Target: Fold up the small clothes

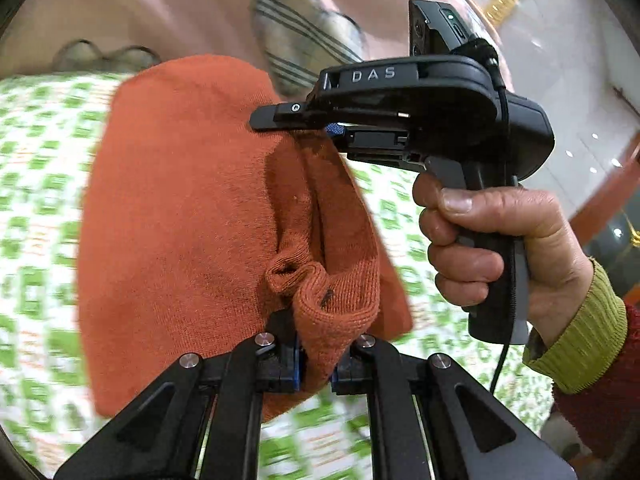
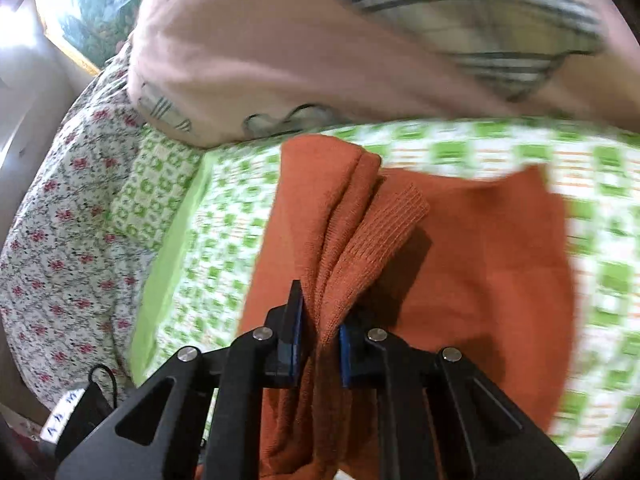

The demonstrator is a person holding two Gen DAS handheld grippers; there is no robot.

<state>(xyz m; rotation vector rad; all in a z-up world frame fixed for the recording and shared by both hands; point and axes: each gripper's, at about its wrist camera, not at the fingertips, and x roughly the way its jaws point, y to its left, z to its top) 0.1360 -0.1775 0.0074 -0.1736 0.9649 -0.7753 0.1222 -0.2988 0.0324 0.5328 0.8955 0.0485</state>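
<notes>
I hold a two-finger gripper in each hand, and both pinch the same orange knitted garment (image 1: 192, 208) over a bed covered in a green and white checked sheet (image 1: 36, 184).

Seen from my left wrist, my left gripper (image 1: 316, 360) has its blue-padded fingers (image 1: 295, 364) pressed onto a bunched, rolled edge of the knit. The rest of the garment spreads away from the fingers over the checked sheet.

In that same view my right gripper (image 1: 332, 130) comes in from the right, seen side-on, with its fingers closed on a fold of the orange knit. White letters on its black body read "DAS". My right hand (image 1: 492, 240) wraps the grip, and a yellow-green ribbed cuff (image 1: 580, 332) shows at the wrist, with a red sleeve behind it.

Seen from my right wrist, gathered orange folds with a ribbed band (image 2: 384, 232) run between my right gripper's blue pads (image 2: 296, 340), which press on the cloth.

Beyond the garment lies a pink cloth (image 2: 248, 48) with a grey striped patch (image 2: 480, 12). A flowered fabric (image 2: 52, 232) lies to the left in the right wrist view. At that view's lower left, a white label (image 2: 60, 416) carries handwriting I cannot read.
</notes>
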